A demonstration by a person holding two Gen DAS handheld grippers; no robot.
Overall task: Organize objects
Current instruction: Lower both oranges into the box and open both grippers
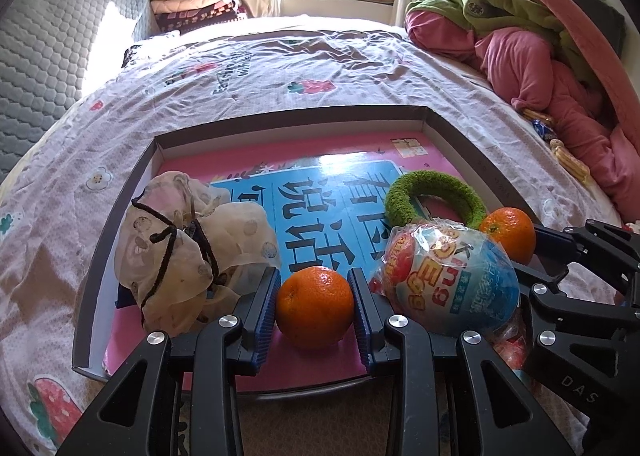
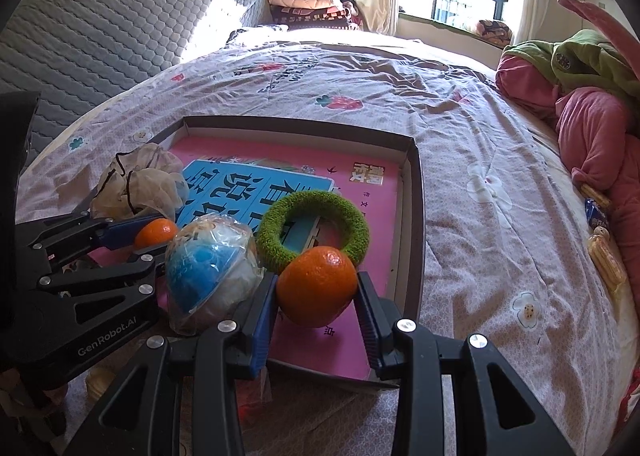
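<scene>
The bed (image 1: 360,68) carries a shallow tray (image 1: 452,128) lined with a pink and blue printed sheet (image 1: 312,184); the tray's near edge is hidden behind both grippers. A heap of pink and green bedding (image 1: 532,44) lies at the bed's right, cut off by the frame. In the tray's left part sits a gauzy drawstring pouch (image 1: 188,244), its contents unreadable. A wrapped toy egg (image 1: 452,276) stands between the two grippers, its lower part hidden, with a green fuzzy ring (image 2: 312,224) just behind it. The left gripper (image 1: 314,308) pinches the left mandarin (image 1: 314,308) between its fingers at the tray's front. The right gripper (image 2: 318,288) pinches the right mandarin (image 2: 318,288), touching the ring.
</scene>
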